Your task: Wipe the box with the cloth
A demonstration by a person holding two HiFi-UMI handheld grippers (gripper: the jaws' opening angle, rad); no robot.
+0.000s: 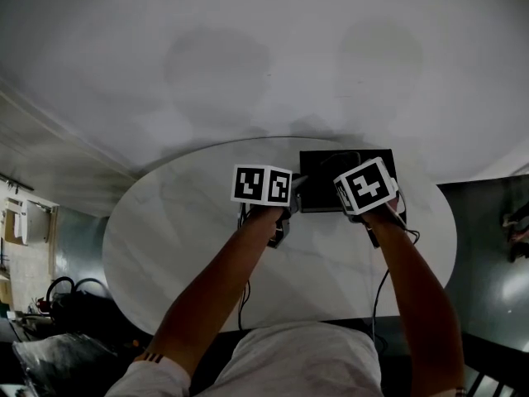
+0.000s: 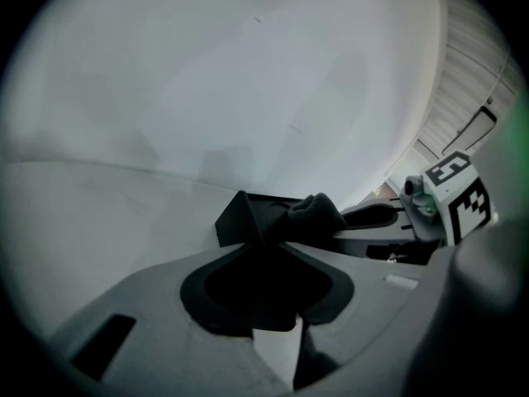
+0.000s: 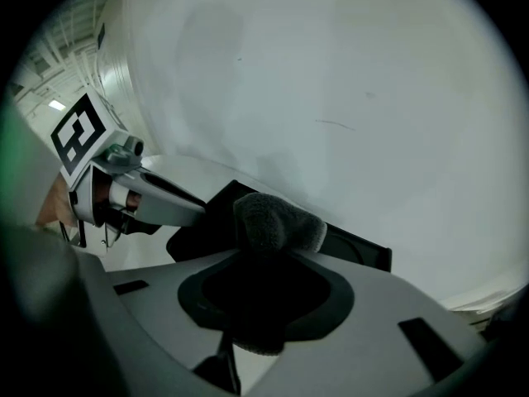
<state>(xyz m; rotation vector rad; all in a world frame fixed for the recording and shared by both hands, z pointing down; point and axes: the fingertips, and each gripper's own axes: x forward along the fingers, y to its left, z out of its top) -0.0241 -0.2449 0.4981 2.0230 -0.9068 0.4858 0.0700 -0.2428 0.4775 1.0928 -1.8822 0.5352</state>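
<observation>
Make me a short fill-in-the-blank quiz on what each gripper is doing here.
1. The right gripper is shut on a bunched grey ____.
2. The left gripper clamps a corner of a flat black ____.
3. That black thing lies on a white, rounded ____.

Missing words: cloth; box; table.

A black box (image 1: 324,190) lies on the white oval table (image 1: 165,246).
</observation>
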